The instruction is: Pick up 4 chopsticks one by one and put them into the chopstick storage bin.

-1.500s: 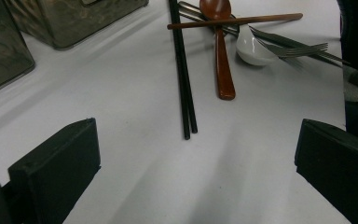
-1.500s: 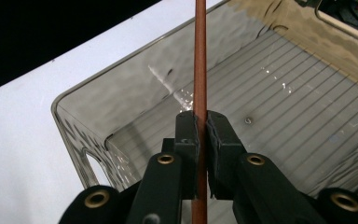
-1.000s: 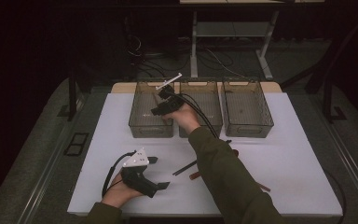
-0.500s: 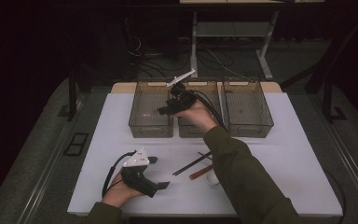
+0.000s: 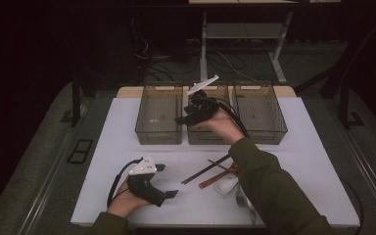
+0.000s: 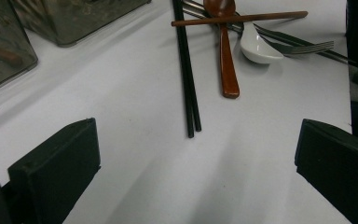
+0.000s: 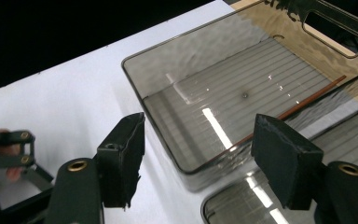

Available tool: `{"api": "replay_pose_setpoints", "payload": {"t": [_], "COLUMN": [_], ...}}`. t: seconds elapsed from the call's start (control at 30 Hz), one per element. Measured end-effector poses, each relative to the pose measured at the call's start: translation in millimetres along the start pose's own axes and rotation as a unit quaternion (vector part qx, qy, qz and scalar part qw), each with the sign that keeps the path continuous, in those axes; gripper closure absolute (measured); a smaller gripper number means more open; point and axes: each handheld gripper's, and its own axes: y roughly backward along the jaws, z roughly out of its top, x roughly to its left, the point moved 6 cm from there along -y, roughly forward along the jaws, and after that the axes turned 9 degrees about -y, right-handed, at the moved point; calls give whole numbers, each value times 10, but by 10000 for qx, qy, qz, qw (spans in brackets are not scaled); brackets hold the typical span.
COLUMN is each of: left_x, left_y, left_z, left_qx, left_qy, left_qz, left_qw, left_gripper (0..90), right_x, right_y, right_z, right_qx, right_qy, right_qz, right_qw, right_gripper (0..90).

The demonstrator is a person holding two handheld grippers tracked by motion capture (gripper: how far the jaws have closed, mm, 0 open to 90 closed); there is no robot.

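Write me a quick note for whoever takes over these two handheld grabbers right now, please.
Right gripper: hovers at the left bin; its fingers have just been opening, nothing between them.
Left gripper: rests on the table, open, empty.
Done: one thin brown stick, probably a chopstick, lies in the left bin.
Left: black chopsticks, brown chopstick, brown spoon, white spoon and fork lie piled on the table, likely awaiting the bins.

Olive-green sleeves (image 5: 269, 181); black grippers (image 5: 149, 188) (grey plates on top); trailing black cables (image 5: 115, 178).
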Motion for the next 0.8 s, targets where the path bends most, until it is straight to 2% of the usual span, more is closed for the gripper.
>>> {"api": "replay_pose_setpoints", "payload": {"t": [0.23, 0.37, 0.8], "left_x": [0, 7, 2], "left_y": [-1, 1, 0], "left_z": [0, -5, -8], "left_qx": [2, 48, 57], "left_qy": [-5, -66, -55], "left_qz": [6, 0, 5], "left_qw": [10000, 10000, 10000], "left_gripper": [0, 0, 0], "right_x": [-1, -4, -69], "right_y": [164, 265, 625], "right_z": [-128, -219, -504], "right_qx": [-103, -145, -334], "right_qy": [99, 121, 193], "right_qz": [118, 115, 129], "right_qw": [9998, 9998, 9992], "right_gripper": [330, 326, 295]}}
